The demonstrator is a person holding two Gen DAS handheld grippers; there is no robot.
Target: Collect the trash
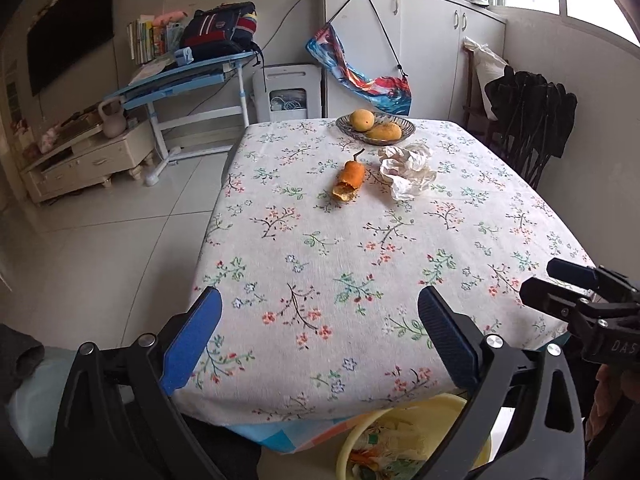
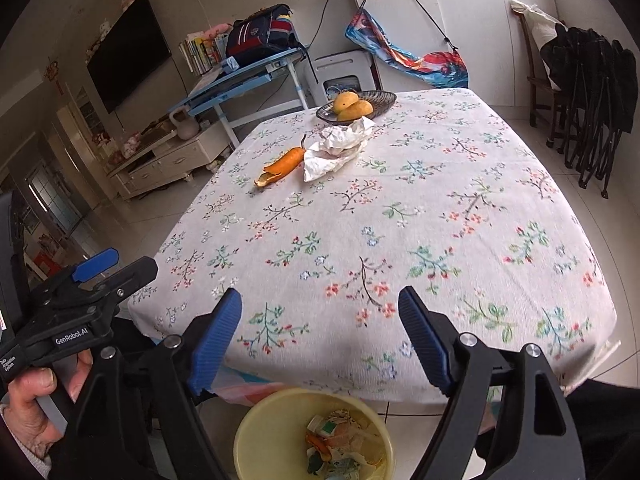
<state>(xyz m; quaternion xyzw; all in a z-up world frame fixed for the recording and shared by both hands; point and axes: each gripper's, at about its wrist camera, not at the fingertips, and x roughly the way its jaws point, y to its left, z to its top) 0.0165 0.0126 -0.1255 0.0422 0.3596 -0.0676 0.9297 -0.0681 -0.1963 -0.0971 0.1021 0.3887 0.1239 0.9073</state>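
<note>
Trash, an orange peel [image 1: 349,183] and crumpled paper [image 1: 406,170], lies far ahead of both grippers' spread, empty fingers [image 1: 192,340], across the table [image 1: 400,280].

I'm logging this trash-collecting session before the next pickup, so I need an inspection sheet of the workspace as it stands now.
Surface: table under a floral tablecloth, flat.
Job's things: orange peel and crumpled white paper lie beside each other at the far end; yellow bin on the floor at the near edge already holds scraps.
Clutter: fruit dish with two yellow fruits, beyond the paper.
Grippers: left gripper and right gripper both open, empty, over the near edge.
Cables: one cord runs down the wall behind the blue desk.
Surroundings: white cabinets, folded dark chairs, TV.
</note>
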